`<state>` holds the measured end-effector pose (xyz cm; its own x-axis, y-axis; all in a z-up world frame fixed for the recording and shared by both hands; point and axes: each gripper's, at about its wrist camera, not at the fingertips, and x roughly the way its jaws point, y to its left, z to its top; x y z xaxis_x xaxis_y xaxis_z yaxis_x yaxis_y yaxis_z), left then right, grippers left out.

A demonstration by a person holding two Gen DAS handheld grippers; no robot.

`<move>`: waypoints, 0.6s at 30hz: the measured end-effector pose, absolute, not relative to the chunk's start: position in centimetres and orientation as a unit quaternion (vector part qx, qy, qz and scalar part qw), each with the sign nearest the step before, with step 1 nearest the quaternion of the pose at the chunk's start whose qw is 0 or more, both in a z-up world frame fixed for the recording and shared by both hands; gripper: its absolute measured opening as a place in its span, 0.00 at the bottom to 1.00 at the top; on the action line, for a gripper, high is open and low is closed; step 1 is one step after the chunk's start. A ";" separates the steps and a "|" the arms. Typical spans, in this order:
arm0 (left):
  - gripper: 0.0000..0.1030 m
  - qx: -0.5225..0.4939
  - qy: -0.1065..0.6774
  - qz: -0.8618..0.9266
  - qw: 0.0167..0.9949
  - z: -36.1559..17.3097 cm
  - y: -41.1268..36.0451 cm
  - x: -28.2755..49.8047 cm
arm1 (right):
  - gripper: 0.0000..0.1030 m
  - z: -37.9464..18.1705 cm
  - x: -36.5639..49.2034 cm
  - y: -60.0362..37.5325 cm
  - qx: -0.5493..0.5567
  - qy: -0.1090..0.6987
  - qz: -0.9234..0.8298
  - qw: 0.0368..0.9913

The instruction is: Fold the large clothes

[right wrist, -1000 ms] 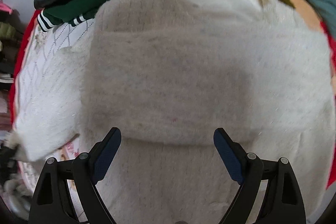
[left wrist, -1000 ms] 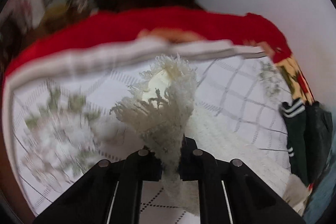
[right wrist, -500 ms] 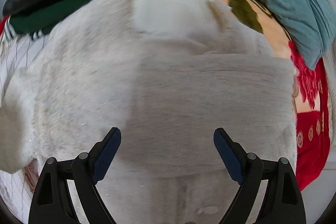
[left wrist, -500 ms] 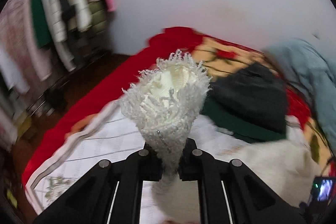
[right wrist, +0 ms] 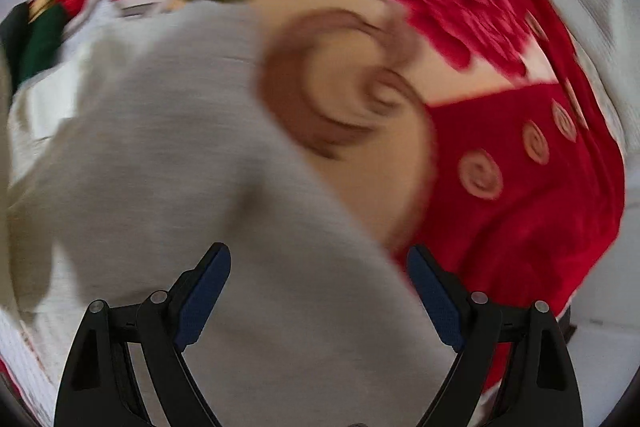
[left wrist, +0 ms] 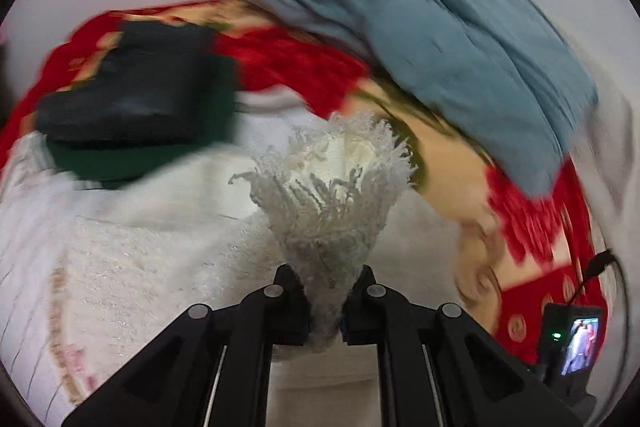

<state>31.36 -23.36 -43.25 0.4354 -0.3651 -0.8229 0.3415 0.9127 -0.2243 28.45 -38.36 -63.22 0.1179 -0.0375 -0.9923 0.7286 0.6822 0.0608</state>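
Note:
A fluffy cream-white sweater (left wrist: pixel 132 251) lies spread on the bed. My left gripper (left wrist: pixel 325 301) is shut on a bunched, fringed end of it (left wrist: pixel 332 195), which sticks up between the black fingers. In the right wrist view the same sweater (right wrist: pixel 168 163) fills the left and lower part of the picture, blurred. My right gripper (right wrist: pixel 318 291) hangs open above the sweater's right edge, pointing down. Its blue pads (right wrist: pixel 204 291) stand wide apart and nothing is between them.
A red and cream flowered blanket (right wrist: pixel 512 163) covers the bed. Folded black and dark green clothes (left wrist: pixel 136 103) lie at the back left. A grey-blue cloth (left wrist: pixel 460 39) is heaped at the back right. A small lit screen (left wrist: pixel 576 339) stands at the right edge.
My left gripper has swung to the right across the bed, carrying the fringed end with it. My right gripper has slid right, from over the sweater's middle to its right edge.

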 end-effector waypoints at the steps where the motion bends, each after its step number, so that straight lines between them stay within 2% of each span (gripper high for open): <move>1: 0.08 -0.002 0.497 -0.214 0.841 -43.9 -24.6 31.7 | 0.89 -63.6 27.7 -38.8 0.291 0.604 -0.280 0.687; 2: 0.12 0.012 0.506 -0.216 0.835 -45.0 -25.8 32.1 | 0.89 -64.0 26.9 -39.2 0.296 0.606 -0.284 0.682; 4: 0.15 0.028 0.521 -0.222 0.823 -46.8 -27.2 31.9 | 0.89 -64.8 25.3 -40.1 0.310 0.608 -0.283 0.674; 6: 0.31 0.030 0.536 -0.228 0.812 -48.0 -27.4 31.7 | 0.89 -65.2 23.9 -40.2 0.330 0.608 -0.275 0.668; 8: 0.91 0.009 0.544 -0.240 0.804 -48.0 -26.4 31.5 | 0.89 -65.3 23.0 -40.0 0.354 0.606 -0.260 0.664; 12: 0.93 0.008 0.533 -0.227 0.815 -47.1 -23.4 30.5 | 0.89 -64.7 21.8 -38.8 0.400 0.596 -0.211 0.663; 18: 0.93 0.086 0.554 -0.083 0.824 -47.4 -12.6 26.2 | 0.89 -63.7 23.4 -32.4 0.420 0.621 -0.077 0.657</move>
<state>26.20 -12.63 -47.45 0.3715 -0.0408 -0.9275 0.2315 0.9716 0.0499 23.35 -32.44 -63.66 0.2171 0.4205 -0.8809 0.6222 0.6358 0.4568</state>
